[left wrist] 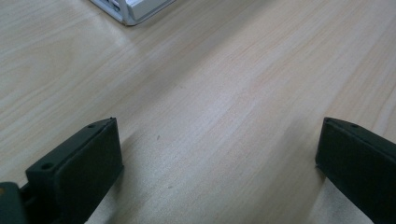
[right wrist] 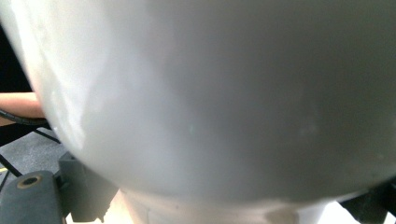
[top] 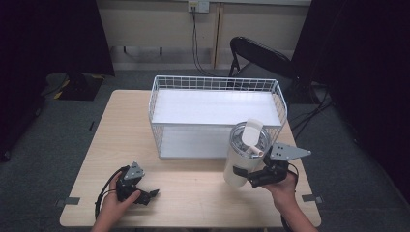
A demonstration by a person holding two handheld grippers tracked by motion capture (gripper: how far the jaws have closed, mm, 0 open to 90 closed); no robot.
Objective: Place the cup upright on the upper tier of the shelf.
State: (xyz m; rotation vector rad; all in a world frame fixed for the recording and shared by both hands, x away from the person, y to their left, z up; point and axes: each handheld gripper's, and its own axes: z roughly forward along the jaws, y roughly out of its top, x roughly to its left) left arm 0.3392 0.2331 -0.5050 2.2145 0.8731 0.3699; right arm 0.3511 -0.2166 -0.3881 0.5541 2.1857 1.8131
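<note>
A tall white tumbler (top: 240, 159) with a clear lid and a white flip tab stands at the table's front right, just in front of the wire basket (top: 159, 92). My right gripper (top: 244, 176) is shut on the tumbler's lower body, and the white wall (right wrist: 224, 93) of the tumbler sits right against the camera in the right gripper view. My left gripper (top: 151, 195) rests low over the table's front left. It is open, with bare wood between its fingers (left wrist: 77, 170).
The white wire basket with a flat white floor takes up the middle and back of the light wooden table (top: 116, 140); its corner (left wrist: 133, 11) is seen in the left gripper view. A black folding chair (top: 258, 53) stands behind the table.
</note>
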